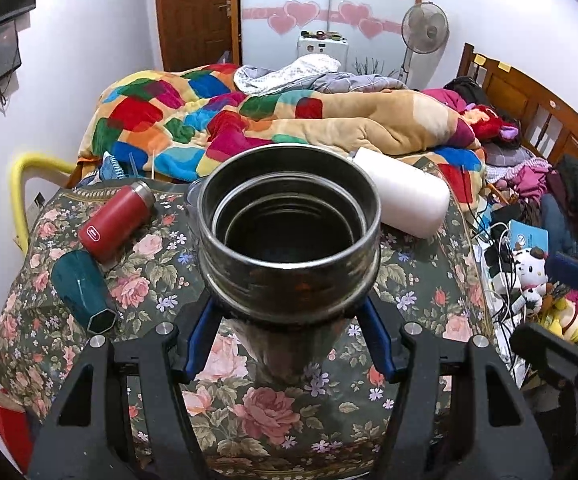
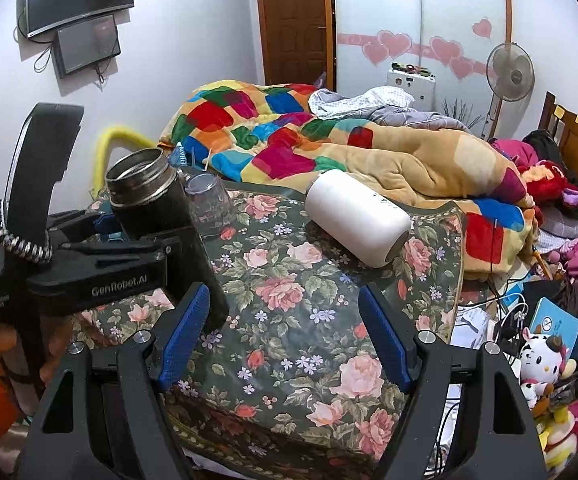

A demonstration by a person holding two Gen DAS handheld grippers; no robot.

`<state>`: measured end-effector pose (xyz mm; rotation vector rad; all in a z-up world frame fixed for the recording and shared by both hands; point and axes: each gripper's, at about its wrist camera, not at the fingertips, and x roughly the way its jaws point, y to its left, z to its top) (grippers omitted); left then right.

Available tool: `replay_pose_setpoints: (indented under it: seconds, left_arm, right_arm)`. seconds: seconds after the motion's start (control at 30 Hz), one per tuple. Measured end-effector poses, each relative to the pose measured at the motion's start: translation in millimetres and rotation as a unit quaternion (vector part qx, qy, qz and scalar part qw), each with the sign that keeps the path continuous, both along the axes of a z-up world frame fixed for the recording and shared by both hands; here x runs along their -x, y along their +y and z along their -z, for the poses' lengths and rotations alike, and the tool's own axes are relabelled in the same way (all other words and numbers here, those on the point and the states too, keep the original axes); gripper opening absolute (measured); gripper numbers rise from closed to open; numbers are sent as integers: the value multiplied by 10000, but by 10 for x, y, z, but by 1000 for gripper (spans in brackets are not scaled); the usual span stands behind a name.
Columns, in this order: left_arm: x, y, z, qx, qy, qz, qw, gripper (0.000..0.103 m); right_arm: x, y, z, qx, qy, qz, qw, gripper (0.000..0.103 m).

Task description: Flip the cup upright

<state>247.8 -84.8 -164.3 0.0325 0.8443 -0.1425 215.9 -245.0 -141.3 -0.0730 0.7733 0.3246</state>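
My left gripper (image 1: 289,332) is shut on a dark steel flask cup (image 1: 289,236), its open mouth tilted up toward the camera. In the right wrist view the same cup (image 2: 169,232) stands nearly upright, leaning left, base on the floral cloth (image 2: 301,320), with the left gripper (image 2: 101,268) clamped around its middle. My right gripper (image 2: 285,344) is open and empty, just right of the cup's base.
A white bottle (image 2: 359,220) lies on its side at the back right. A clear glass (image 2: 209,200) stands upside down behind the cup. A red flask (image 1: 115,222) and a teal cup (image 1: 83,290) lie at the left. Bedding lies behind.
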Motion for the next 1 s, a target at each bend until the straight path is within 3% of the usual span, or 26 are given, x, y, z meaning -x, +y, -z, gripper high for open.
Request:
replay_pose_setpoints:
  seconds: [0.27,0.47,0.67,0.83,1.0]
  left_arm:
    - [72,-13,-24,-64,148,118,9998,69]
    - [431,83,-337,36,-210,224,9995,70]
    - [1045,302,-952,230,-1234,120,9920,76]
    - [1666,479,-1443,312,-2262,-64,9736,82]
    - [2180,566,-1696,358,-2971,-207,9539,88]
  right_arm:
    - [72,6,-108,-159,-73,59,9998,74]
    - [281,31,-372,-230,-412,68,9989,74]
    - [640,70,-798,-513,-1075,65,9929,74]
    - [1054,114,-1173,-875,-1754,33,9806,74]
    - [1491,161,-1420,-1040,-2446,113,9640,77]
